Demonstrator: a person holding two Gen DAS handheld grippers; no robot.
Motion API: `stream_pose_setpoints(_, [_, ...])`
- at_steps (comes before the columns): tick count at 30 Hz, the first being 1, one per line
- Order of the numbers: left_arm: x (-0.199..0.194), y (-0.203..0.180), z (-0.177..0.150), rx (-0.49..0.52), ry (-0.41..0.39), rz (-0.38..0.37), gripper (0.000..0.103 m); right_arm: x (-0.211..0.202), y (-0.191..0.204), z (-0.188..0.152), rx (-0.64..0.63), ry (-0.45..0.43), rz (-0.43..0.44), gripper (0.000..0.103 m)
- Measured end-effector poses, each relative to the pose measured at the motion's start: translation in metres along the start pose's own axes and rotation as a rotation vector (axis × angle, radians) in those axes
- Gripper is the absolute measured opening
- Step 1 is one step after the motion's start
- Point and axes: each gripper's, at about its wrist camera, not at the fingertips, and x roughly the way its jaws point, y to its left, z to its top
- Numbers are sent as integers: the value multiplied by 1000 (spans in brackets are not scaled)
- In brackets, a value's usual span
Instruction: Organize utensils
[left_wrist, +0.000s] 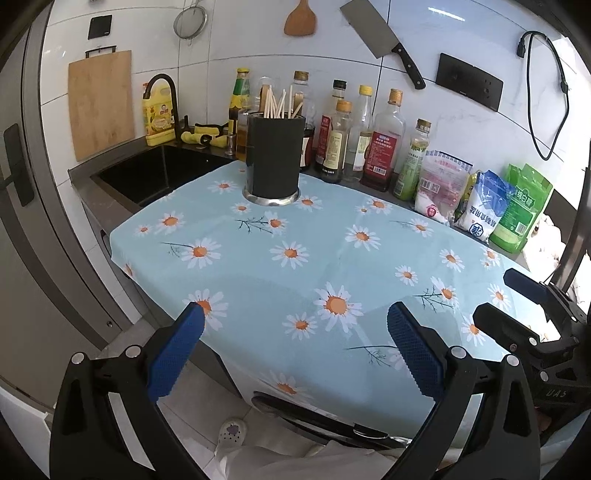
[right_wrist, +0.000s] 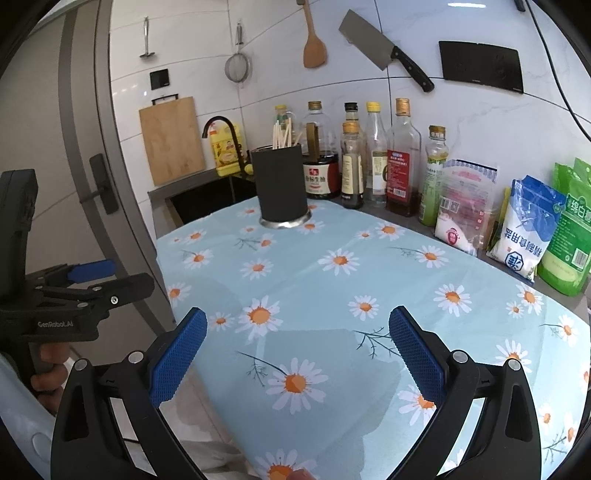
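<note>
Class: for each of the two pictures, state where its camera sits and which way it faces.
Left wrist: on the left gripper, facing the utensil holder; right gripper at its right edge.
Right wrist: on the right gripper, facing the same holder; left gripper and a hand at left.
Shared: daisy cloth, bottles, cleaver.

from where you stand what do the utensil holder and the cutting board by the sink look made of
Utensil holder: matte black body, possibly plastic or coated metal, on a shiny base ring that reflects like steel.
Cutting board: pale wood or bamboo, judging by its tan surface with faint grain, with a dark handle on top.
</note>
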Motion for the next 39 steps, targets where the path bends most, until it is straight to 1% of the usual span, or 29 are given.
stream_pose_setpoints(11, [1,-3,1,-1,2,8,97,3,-6,-2,30,13,30,95])
stream_pose_setpoints(22, [1,-3,1,-2,7,7,97,0,-7,-1,1,3,-18,95])
stream_pose_setpoints(39, [1,0,0,4,12,-1,97,-1,-5,-3,-11,7,-24,95])
